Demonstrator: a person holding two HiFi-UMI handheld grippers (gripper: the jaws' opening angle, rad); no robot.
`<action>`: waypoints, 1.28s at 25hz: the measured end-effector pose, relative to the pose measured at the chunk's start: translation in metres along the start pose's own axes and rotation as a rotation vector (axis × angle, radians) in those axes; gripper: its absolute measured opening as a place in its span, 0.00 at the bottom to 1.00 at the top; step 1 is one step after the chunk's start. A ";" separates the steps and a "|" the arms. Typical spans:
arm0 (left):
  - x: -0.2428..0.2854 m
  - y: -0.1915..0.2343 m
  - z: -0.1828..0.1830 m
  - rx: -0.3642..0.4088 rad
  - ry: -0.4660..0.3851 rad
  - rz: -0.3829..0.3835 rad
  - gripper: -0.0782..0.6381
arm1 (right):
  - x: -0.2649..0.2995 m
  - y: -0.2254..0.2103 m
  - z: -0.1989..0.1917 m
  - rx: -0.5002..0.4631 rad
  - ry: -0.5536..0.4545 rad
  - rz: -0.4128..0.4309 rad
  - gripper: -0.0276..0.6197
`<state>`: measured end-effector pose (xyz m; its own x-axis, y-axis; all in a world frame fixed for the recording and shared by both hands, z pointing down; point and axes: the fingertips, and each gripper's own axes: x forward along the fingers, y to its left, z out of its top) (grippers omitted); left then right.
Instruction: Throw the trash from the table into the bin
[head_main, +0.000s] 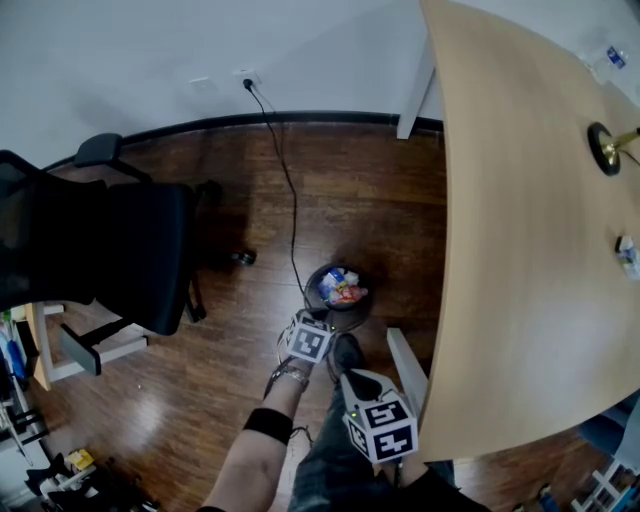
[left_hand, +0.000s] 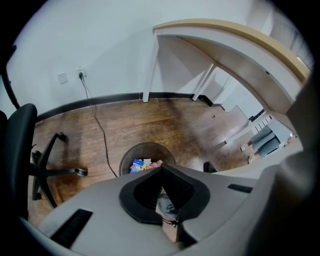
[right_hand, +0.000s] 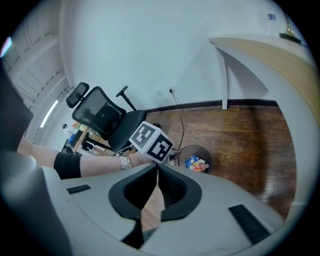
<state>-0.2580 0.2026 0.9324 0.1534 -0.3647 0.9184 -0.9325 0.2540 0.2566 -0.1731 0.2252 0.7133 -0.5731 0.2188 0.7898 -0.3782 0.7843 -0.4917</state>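
The round dark bin (head_main: 338, 288) stands on the wood floor beside the table and holds several colourful wrappers (head_main: 342, 287). My left gripper (head_main: 318, 322) hangs just above the bin's near rim; in the left gripper view the left gripper (left_hand: 161, 170) has its jaws shut with no trash between the pads, and the bin (left_hand: 146, 159) lies right below. My right gripper (head_main: 353, 376) is nearer to me, also shut and empty. In the right gripper view the right gripper (right_hand: 156, 170) points toward the bin (right_hand: 196, 159) and the left gripper's marker cube (right_hand: 151, 141). A small scrap (head_main: 627, 255) lies on the table (head_main: 520, 250).
A black office chair (head_main: 110, 250) stands to the left. A cable (head_main: 288, 200) runs from the wall socket across the floor toward the bin. On the table there are a brass lamp base (head_main: 603, 148) and a bottle (head_main: 610, 60). A white table leg (head_main: 408, 368) is close to my right gripper.
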 end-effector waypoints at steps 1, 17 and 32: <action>-0.002 0.001 0.000 -0.010 0.000 0.007 0.11 | -0.001 0.000 0.001 0.000 -0.002 0.000 0.05; -0.170 -0.073 0.035 0.009 -0.174 0.022 0.11 | -0.099 0.020 0.038 -0.084 -0.104 0.039 0.05; -0.317 -0.220 0.086 0.136 -0.305 -0.102 0.11 | -0.220 -0.021 0.026 -0.041 -0.194 0.003 0.05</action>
<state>-0.1292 0.1848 0.5589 0.1626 -0.6383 0.7524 -0.9555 0.0884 0.2815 -0.0585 0.1455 0.5401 -0.7048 0.1088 0.7010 -0.3487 0.8075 -0.4758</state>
